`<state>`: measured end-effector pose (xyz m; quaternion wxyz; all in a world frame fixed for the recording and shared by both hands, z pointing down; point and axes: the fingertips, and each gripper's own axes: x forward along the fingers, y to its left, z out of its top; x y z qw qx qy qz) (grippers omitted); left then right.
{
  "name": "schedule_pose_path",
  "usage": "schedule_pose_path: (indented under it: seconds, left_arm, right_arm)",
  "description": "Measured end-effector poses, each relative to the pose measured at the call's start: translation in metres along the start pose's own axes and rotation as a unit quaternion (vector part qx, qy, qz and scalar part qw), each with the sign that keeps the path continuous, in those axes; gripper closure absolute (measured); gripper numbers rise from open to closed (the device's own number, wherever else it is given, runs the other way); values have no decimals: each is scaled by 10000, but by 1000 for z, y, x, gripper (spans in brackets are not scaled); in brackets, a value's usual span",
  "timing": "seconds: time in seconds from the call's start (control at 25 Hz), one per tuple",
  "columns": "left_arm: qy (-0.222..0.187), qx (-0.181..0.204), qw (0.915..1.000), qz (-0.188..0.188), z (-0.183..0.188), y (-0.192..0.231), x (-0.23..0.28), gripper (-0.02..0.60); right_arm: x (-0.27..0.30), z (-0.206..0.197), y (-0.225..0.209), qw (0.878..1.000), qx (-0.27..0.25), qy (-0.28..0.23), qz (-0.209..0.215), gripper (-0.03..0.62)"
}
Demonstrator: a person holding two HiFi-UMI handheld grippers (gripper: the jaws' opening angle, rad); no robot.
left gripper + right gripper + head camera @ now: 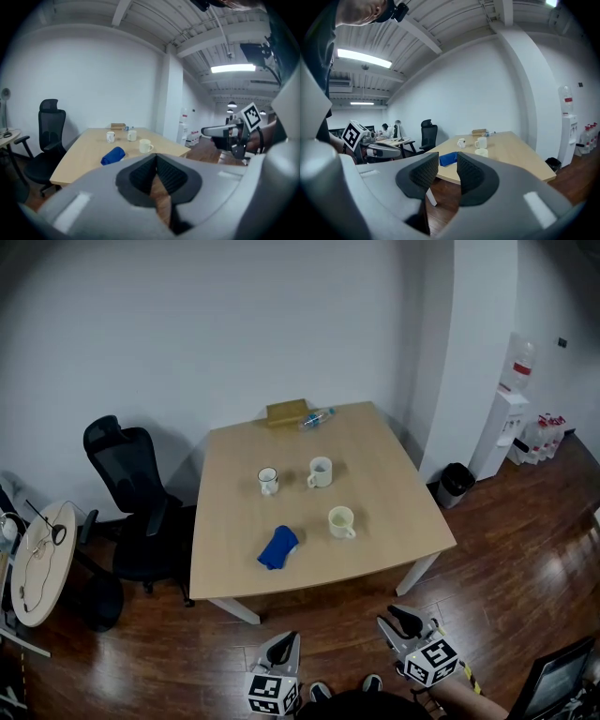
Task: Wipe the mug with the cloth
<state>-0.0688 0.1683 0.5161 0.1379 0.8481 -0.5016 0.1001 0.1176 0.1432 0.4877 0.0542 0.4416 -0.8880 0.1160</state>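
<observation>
A blue cloth (pixel 278 547) lies bunched near the front of the wooden table (pixel 394 484). Three mugs stand behind it: a cream mug (pixel 341 521) to its right, a white mug (pixel 320 472) and a smaller printed mug (pixel 268 481) farther back. Both grippers hover over the floor, short of the table's front edge. My left gripper (pixel 291 638) (pixel 156 157) is shut and empty. My right gripper (pixel 396 619) (pixel 448 155) stands open with nothing between its pads. In the right gripper view, the distant cloth (pixel 449 159) shows through the gap.
A black office chair (pixel 131 493) stands left of the table, a round side table (pixel 42 559) beyond it. A cardboard box (pixel 287 412) and a plastic bottle (pixel 317 418) lie at the table's far edge. A black bin (pixel 456 482) and a water dispenser (pixel 506 427) stand at the right.
</observation>
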Motion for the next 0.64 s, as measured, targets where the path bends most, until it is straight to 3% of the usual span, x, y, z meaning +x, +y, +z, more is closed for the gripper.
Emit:
schedule_pose_path:
  seconds: [0.64]
  left_arm:
    - [93, 39, 9999, 64, -4, -18, 1, 578]
  right_arm:
    - [-13, -4, -5, 9997, -156, -150, 62, 482]
